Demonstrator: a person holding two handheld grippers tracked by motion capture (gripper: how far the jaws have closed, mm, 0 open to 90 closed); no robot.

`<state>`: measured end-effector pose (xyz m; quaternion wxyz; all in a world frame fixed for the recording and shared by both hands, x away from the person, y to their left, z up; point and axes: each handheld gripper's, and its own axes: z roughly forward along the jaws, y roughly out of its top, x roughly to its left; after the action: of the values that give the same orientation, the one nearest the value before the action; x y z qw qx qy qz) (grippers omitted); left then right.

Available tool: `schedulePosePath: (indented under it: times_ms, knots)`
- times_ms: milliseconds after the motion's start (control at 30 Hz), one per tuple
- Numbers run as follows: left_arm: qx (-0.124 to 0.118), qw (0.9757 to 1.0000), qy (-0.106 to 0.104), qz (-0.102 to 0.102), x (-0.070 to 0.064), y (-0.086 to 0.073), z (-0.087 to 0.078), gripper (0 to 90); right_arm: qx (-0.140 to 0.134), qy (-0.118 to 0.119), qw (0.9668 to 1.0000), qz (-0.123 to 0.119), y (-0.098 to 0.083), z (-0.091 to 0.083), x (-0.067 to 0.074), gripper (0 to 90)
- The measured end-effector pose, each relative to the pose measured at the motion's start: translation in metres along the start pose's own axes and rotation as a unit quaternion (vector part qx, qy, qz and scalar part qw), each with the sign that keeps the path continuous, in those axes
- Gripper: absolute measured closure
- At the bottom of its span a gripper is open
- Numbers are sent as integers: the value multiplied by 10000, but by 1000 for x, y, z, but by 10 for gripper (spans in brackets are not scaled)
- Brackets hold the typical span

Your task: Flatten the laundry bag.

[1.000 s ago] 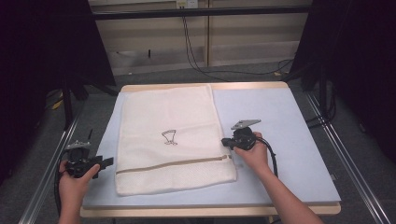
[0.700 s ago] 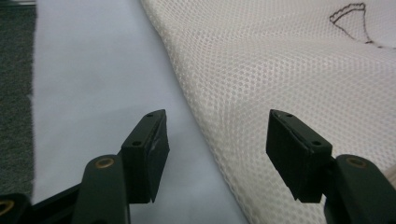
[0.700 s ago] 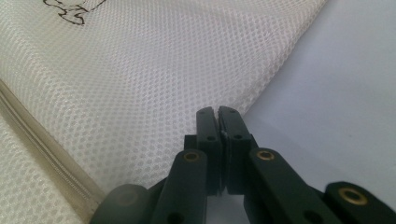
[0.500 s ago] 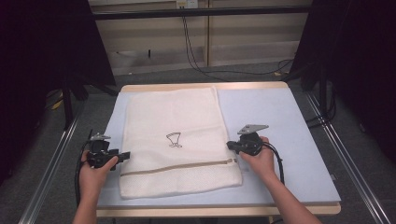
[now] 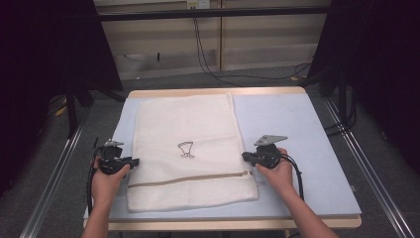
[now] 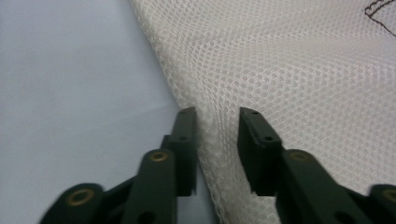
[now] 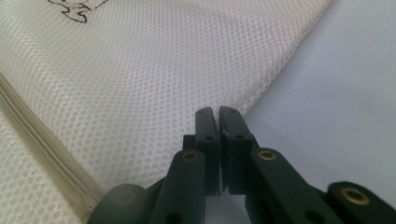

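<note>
mesh laundry bag point(image 5: 188, 151): cream, flat on blue table point(image 5: 307, 144), tan zipper across near end | left gripper point(image 6: 217, 126): jaws closing astride left edge, not yet pinching | right gripper point(image 7: 218, 122): clenched on right edge

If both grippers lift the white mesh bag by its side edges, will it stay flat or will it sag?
The mesh bag will probably sag in the middle: it is thin open netting lying limp on the blue mat. It looks light, since it seems flat and empty. The right gripper pinches only its edge, and the left gripper straddles an edge fold, so it may slip.
</note>
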<state>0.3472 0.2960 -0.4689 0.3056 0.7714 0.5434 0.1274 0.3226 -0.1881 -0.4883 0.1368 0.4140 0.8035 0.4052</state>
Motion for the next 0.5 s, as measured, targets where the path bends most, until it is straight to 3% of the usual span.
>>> schedulePosePath:
  times_ms: [100, 200, 500]
  knots:
    - [2, 10000, -19, -53, -2, 1, 1, 782, -3, -40, 10000, 27, -1, -2, 0, 871]
    - [58, 9999, -12, 82, -5, 3, 2, 808, -7, -33, 10000, 12, -1, -5, 0, 871]
    - [9, 9998, -143, 121, -13, 10, 10, 830, 47, -113, 9999, 30, -7, -18, -2, 871]
